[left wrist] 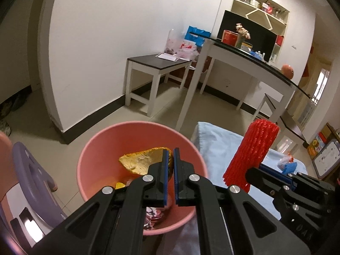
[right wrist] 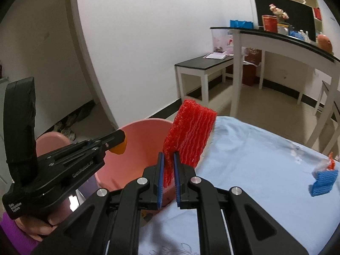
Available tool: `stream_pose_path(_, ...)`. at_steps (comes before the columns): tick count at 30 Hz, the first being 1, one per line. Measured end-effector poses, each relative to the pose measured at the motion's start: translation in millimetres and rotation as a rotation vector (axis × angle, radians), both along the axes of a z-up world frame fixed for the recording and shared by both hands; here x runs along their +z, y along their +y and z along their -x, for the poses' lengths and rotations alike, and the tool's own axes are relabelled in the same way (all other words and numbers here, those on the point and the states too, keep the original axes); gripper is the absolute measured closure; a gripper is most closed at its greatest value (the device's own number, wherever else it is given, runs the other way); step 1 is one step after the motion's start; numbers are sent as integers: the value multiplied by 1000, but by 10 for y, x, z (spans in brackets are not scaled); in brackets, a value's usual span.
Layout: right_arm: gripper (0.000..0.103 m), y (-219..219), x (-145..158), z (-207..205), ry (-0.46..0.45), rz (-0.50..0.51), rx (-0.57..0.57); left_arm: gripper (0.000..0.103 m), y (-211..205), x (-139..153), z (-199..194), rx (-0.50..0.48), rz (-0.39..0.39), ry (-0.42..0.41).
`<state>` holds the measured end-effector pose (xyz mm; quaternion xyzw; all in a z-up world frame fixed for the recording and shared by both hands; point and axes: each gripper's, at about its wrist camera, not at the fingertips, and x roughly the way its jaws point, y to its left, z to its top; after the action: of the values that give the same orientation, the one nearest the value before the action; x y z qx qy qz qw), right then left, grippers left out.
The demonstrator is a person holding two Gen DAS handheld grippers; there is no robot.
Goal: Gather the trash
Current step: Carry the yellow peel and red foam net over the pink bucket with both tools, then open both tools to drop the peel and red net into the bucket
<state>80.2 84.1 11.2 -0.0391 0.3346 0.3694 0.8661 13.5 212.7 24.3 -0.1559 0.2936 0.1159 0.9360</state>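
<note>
My left gripper (left wrist: 171, 153) is shut on a yellow-orange peel (left wrist: 140, 162) and holds it over the open pink bin (left wrist: 93, 144). The bin holds wrappers at its bottom. My right gripper (right wrist: 168, 155) is shut on a red foam net sleeve (right wrist: 189, 133), held upright at the table edge next to the pink bin (right wrist: 144, 131). The red sleeve (left wrist: 252, 150) also shows in the left wrist view. The left gripper (right wrist: 121, 140) with the peel (right wrist: 119, 148) shows in the right wrist view. A blue foam net (right wrist: 324, 181) and a crumpled wrapper (right wrist: 325, 162) lie on the light blue tablecloth (right wrist: 255, 170).
A purple chair (left wrist: 31, 176) stands left of the bin. A low dark-topped bench (left wrist: 157, 63) and a tall white table (left wrist: 250, 61) with boxes and flowers stand by the far wall. A white chair (right wrist: 327, 114) is at right.
</note>
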Motion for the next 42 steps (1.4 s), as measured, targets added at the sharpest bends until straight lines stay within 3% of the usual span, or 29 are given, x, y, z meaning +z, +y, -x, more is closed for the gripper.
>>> stream_pose_path(25, 91, 404, -318, -26, 75, 46, 86, 99, 281, -361, -115, 69, 20, 108)
stream_pose_path(26, 89, 408, -319, -25, 73, 47, 87, 96, 278, -354, -121, 70, 19, 112)
stream_pose_path(30, 84, 405, -310, -24, 73, 51, 93, 72, 297, -322, -100, 72, 35, 104)
stream_pose_path(31, 80, 402, -298, -17, 68, 49, 95, 71, 300, -306, -90, 73, 38, 99)
stream_pose_path(42, 73, 267, -186, 78, 38, 32, 80, 70, 251, -168, -14, 63, 28, 63)
